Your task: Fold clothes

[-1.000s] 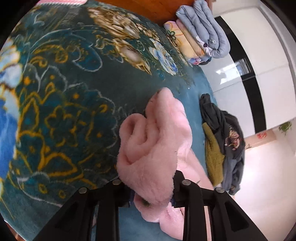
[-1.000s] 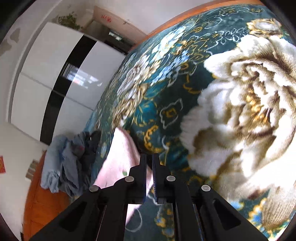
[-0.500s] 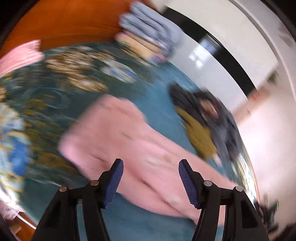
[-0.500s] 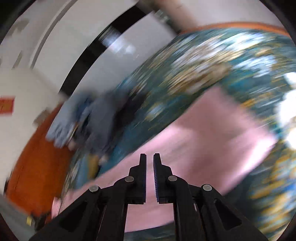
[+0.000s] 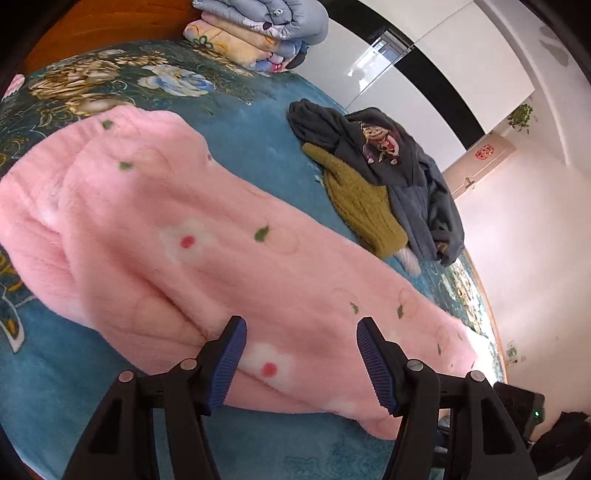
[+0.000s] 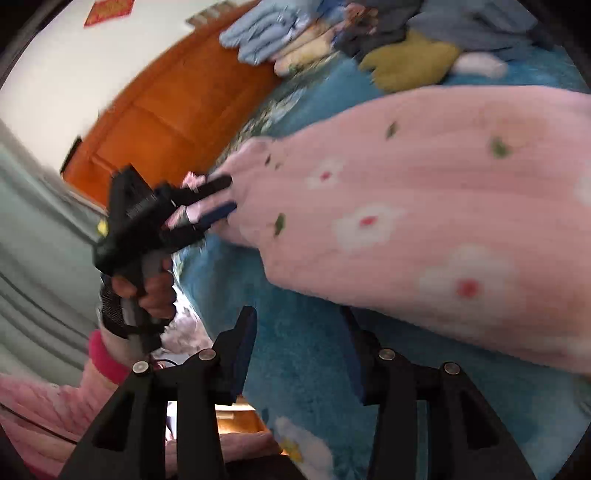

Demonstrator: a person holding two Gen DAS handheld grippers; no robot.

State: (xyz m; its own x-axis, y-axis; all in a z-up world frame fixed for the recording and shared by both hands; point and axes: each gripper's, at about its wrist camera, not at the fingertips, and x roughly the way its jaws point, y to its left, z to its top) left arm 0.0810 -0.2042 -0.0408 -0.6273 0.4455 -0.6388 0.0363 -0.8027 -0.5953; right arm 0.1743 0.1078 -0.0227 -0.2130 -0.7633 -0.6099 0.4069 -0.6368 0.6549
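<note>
Fluffy pink pajama pants (image 5: 207, 236) with white flowers lie spread lengthwise on the teal floral blanket (image 5: 55, 406). My left gripper (image 5: 299, 354) is open and empty, its jaws hovering over the lower legs of the pants. In the right wrist view the pants (image 6: 424, 206) lie across the bed and my left gripper (image 6: 221, 195) shows at their cuff end, jaws apart. My right gripper (image 6: 299, 354) is open and empty above the blanket (image 6: 306, 350) beside the pants.
A pile of dark grey and mustard clothes (image 5: 380, 181) lies on the far side of the bed. Folded quilts (image 5: 255, 29) are stacked against the orange headboard (image 6: 177, 107). White wardrobe doors (image 5: 424, 74) stand beyond.
My left gripper let go of the bunched pink cloth and opened. My right gripper opened. The pants now lie spread out flat, and both views swung towards their legs.
</note>
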